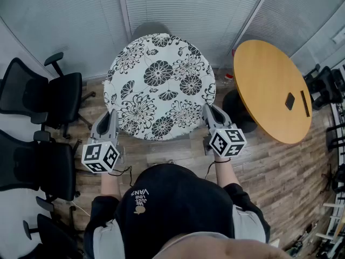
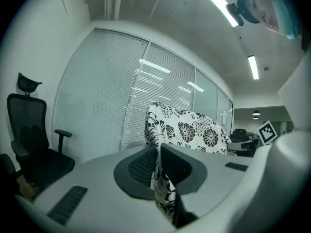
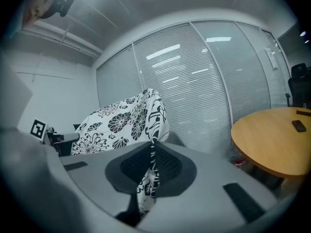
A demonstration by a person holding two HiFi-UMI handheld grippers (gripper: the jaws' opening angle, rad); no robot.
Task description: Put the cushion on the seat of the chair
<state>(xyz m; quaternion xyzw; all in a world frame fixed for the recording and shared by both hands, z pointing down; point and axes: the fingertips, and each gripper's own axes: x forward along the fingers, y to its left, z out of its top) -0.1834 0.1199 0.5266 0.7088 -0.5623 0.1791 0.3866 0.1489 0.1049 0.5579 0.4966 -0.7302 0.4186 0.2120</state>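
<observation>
In the middle of the head view, holding the flowered cushion [image 1: 159, 85] spread above the grey chair [image 1: 150, 28], with the left gripper [image 1: 111, 120] at its lower left edge and the right gripper [image 1: 209, 116] at its lower right. Close on the right, a round wooden table [image 1: 272, 90]; along the left edge, black office chairs [image 1: 48, 96], neither blocking the way.

In the left gripper view, jaws pinching a thin fold of cushion cloth.

In the right gripper view, likewise clamped on the hem. Could slip from so slight a bite, or land skewed if let go unevenly.
</observation>
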